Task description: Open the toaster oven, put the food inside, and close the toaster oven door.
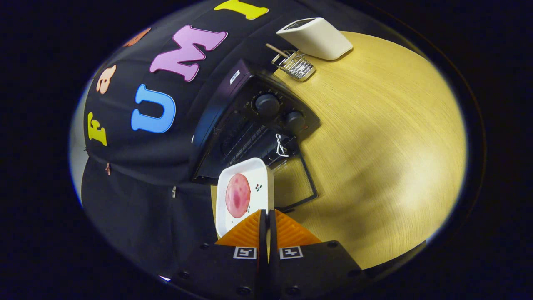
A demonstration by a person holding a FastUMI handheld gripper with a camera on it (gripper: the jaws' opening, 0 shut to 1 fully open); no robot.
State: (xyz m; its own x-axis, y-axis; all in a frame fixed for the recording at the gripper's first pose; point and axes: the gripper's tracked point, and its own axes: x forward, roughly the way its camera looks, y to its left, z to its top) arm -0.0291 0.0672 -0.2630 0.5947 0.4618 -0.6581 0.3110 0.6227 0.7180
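Note:
My gripper [267,215] is shut on the rim of a white square plate [259,171], which carries a round pink slice of food [237,201]. The plate hangs just ahead of the fingers, in front of the black toaster oven [233,104]. The oven's glass door [297,183] is open and lies flat over the wooden table, beside and beyond the plate. Two round knobs [267,103] sit on the oven's front panel, and a white cord [281,146] is tied near the door's handle. The plate hides part of the oven's dark cavity.
The light wooden table [374,137] stretches beyond the oven's door. Past the oven a small wire rack [293,66] with a wooden stick stands next to a white boxy appliance [316,37]. Black cloth wall runs behind and beside the oven.

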